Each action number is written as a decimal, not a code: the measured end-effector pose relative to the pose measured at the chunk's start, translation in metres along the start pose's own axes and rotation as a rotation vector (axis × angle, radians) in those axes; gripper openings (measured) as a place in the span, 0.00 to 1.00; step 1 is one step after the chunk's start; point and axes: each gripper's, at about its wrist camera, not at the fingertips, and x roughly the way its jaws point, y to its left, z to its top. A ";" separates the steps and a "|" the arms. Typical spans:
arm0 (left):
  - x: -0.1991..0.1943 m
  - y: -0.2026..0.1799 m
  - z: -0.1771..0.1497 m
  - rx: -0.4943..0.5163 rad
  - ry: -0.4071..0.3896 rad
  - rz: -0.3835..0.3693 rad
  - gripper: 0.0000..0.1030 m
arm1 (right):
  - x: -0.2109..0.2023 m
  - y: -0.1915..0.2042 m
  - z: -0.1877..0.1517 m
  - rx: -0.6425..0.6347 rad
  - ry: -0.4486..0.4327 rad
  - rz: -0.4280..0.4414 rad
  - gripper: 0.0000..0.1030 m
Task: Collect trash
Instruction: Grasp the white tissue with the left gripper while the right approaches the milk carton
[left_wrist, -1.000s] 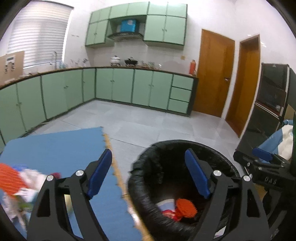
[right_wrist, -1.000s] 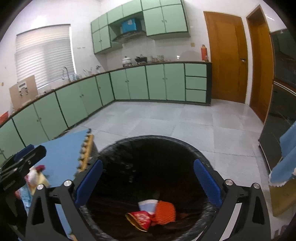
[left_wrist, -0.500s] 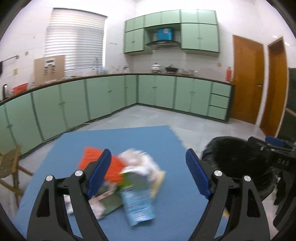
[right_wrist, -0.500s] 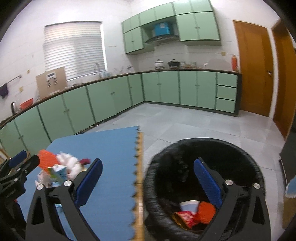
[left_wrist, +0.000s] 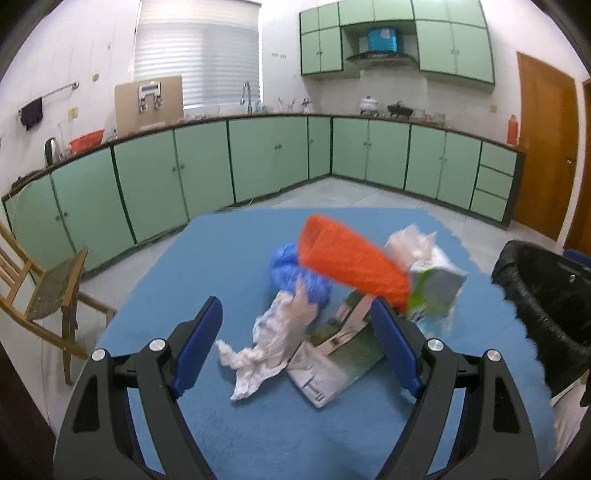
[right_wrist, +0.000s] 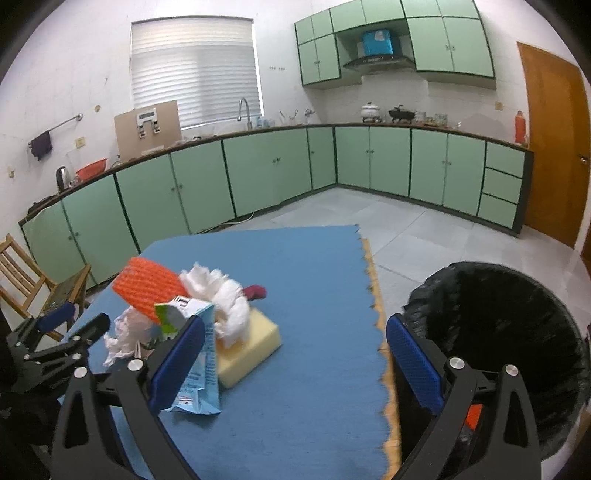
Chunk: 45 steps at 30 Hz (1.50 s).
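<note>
A pile of trash lies on the blue mat (left_wrist: 229, 258): an orange foam net (left_wrist: 347, 258), a blue bag (left_wrist: 291, 277), crumpled white tissue (left_wrist: 273, 332), a flat printed pack (left_wrist: 332, 354) and a milk carton (left_wrist: 432, 291). My left gripper (left_wrist: 299, 350) is open and empty, just short of the tissue. The right wrist view shows the net (right_wrist: 147, 288), white wadding (right_wrist: 221, 295), a yellow sponge (right_wrist: 251, 343) and the carton (right_wrist: 199, 354). My right gripper (right_wrist: 295, 369) is open and empty over the mat's right side. The black-lined bin (right_wrist: 506, 328) stands right of the mat.
A wooden chair (left_wrist: 40, 291) stands left of the mat. Green cabinets (left_wrist: 258, 158) line the far walls, with tiled floor (right_wrist: 424, 236) between. Wooden doors (left_wrist: 543, 147) are at the right. The bin's rim (left_wrist: 543, 288) shows at the right of the left wrist view.
Both grippers have swung left from over the bin toward the mat. The trash pile now lies in front of the left gripper. Both stayed open.
</note>
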 end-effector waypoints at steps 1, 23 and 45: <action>0.004 0.003 -0.003 -0.005 0.012 0.001 0.77 | 0.004 0.003 -0.002 0.000 0.010 0.011 0.93; 0.076 0.030 -0.011 -0.095 0.204 -0.083 0.11 | 0.036 0.041 -0.020 -0.057 0.099 0.087 0.75; 0.026 0.059 -0.015 -0.081 0.155 -0.068 0.08 | 0.069 0.103 -0.036 -0.094 0.133 0.032 0.75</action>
